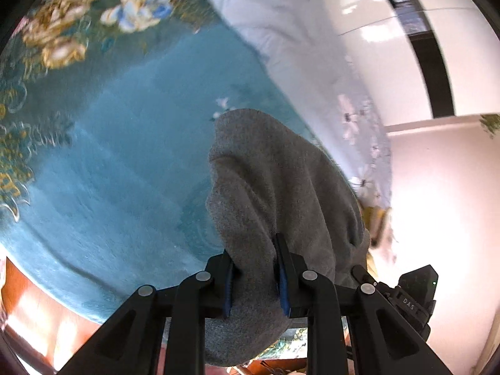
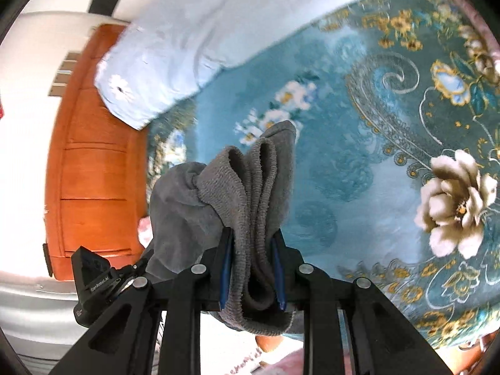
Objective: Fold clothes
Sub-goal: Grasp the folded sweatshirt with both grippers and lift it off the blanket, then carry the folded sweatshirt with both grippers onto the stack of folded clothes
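A grey knit garment [image 1: 275,193] is held up over a bed with a teal flowered blanket [image 1: 125,162]. My left gripper [image 1: 254,256] is shut on one bunched part of it, which drapes forward and down over the fingers. My right gripper [image 2: 251,243] is shut on the garment's ribbed edge [image 2: 256,187], which stands up in folds between the blue pads [image 2: 225,268]. The other gripper shows at the edge of each view, in the left wrist view [image 1: 415,293] and in the right wrist view [image 2: 93,275]. Both hold the garment off the blanket [image 2: 359,156].
A pale blue quilt with white flowers [image 1: 297,31] lies along the far side of the bed, and it also shows in the right wrist view [image 2: 175,50]. An orange wooden bed frame [image 2: 93,162] stands at the left. White walls [image 1: 443,187] lie beyond the bed.
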{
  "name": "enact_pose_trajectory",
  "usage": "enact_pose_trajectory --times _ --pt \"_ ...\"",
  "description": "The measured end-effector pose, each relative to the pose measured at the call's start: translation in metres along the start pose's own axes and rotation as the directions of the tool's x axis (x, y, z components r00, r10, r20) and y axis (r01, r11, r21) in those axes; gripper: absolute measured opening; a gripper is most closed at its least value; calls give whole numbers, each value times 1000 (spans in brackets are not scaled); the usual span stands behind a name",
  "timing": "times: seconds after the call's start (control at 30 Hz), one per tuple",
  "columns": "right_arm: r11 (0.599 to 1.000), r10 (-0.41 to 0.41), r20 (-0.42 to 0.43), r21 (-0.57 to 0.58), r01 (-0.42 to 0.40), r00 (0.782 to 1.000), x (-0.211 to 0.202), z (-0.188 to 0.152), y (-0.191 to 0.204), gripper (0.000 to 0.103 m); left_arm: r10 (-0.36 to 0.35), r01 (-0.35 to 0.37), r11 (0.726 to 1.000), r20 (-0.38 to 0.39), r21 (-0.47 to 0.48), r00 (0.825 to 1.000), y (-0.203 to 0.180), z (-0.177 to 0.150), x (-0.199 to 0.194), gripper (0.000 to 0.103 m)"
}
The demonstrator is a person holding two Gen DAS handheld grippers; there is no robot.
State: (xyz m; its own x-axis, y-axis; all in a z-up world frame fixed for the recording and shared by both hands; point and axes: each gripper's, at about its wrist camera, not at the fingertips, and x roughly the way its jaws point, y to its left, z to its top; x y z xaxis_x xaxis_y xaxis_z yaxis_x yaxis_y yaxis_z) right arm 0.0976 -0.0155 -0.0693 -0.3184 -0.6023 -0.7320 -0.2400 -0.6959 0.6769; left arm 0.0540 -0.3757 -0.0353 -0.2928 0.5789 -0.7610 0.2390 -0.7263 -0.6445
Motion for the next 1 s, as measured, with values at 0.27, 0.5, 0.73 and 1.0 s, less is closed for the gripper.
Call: enact_pose_trajectory --times 0.27,0.5,0.73,1.0 --pt "997 18 138 -72 -8 990 -76 -40 37 24 -94 89 990 38 105 995 -39 -24 -46 24" --pt "997 38 245 -71 -22 969 -140 -47 24 24 -140 134 971 18 199 990 -101 -40 -40 24" --pt "998 59 364 -25 -53 930 -221 -21 -42 24 -145 152 938 -46 312 988 -210 -69 25 24" --pt "996 42 423 57 -72 905 -333 70 -180 24 -112 154 924 -138 349 984 -370 -119 163 24"
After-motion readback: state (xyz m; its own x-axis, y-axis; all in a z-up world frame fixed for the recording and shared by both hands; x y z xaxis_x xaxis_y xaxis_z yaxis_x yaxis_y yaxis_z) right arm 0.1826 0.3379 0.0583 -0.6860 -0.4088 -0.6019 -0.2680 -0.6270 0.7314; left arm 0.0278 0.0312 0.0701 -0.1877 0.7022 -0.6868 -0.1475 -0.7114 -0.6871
